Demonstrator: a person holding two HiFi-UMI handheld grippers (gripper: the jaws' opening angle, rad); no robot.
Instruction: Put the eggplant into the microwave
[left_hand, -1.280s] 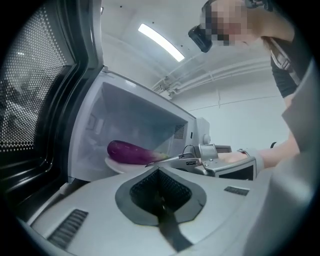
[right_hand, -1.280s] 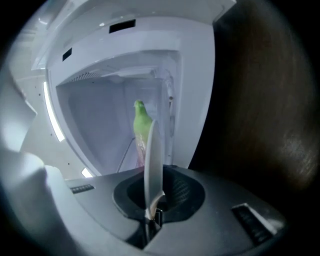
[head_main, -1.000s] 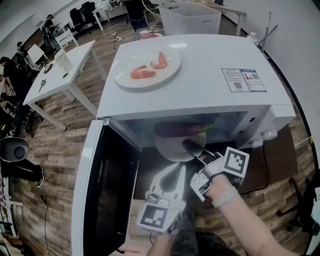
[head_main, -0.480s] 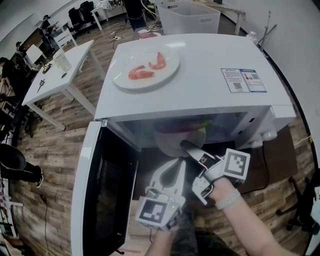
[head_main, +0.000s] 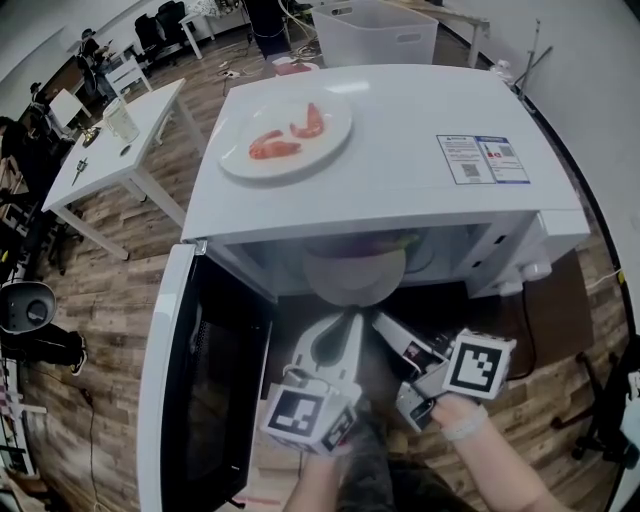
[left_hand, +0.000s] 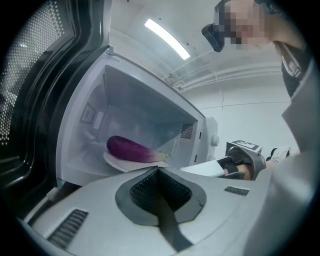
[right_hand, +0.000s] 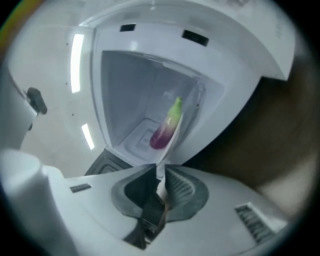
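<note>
Purple eggplant (left_hand: 132, 149) on round white plate (left_hand: 113, 161) lies inside white microwave (head_main: 400, 150); right gripper (right_hand: 161, 173), jaws narrowly parted and closing, perhaps astride the rim, must withdraw.

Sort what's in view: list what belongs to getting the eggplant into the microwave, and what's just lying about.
Job in hand: eggplant; white plate under it; microwave; its open door.

Lying about: plate with red food on the microwave's top; white bin; white side table.
</note>
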